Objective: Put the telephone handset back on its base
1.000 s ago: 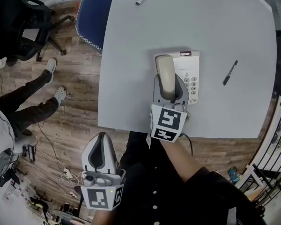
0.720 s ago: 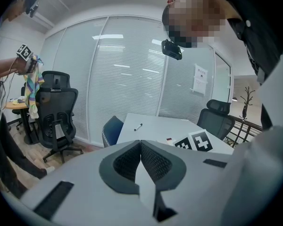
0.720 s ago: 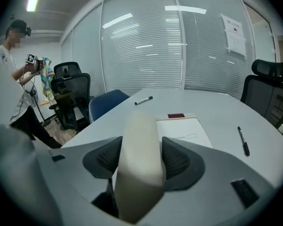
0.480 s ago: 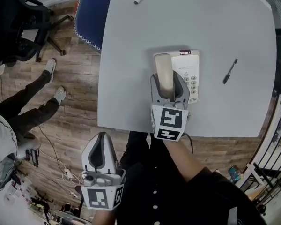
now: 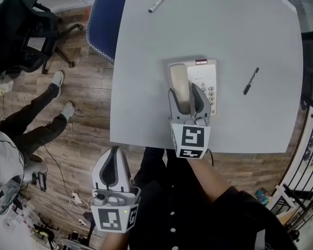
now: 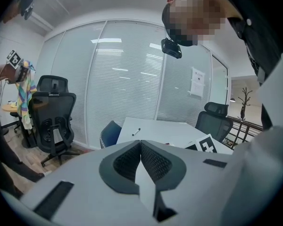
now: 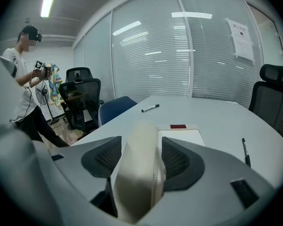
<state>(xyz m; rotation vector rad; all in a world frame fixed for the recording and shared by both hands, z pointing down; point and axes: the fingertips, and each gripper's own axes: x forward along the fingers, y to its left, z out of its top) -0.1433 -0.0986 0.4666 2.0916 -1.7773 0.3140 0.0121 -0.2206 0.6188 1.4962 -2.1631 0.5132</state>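
The cream telephone handset [image 5: 179, 83] lies lengthwise in the cradle on the left side of its white base [image 5: 205, 76], near the table's front edge. My right gripper [image 5: 183, 95] straddles the handset's near end. Its jaws have just been opening and now stand wide, with a gap between the pads and the handset [image 7: 139, 168]. The base [image 7: 181, 136] shows just past the jaws. My left gripper [image 5: 111, 155] hangs off the table at lower left over the wooden floor. In the left gripper view my left gripper [image 6: 140, 147] is shut, pads together, with nothing held.
On the grey table [image 5: 240, 25] a marker [image 5: 160, 0] lies at the far left and a pen [image 5: 250, 81] to the right of the phone. A blue chair [image 5: 105, 20] stands at the table's left corner. A black office chair [image 5: 21, 25] and a person's legs [image 5: 36, 108] are further left.
The right gripper's jaws have spread apart around the handset, which stays lying on the base. The left gripper has not moved.
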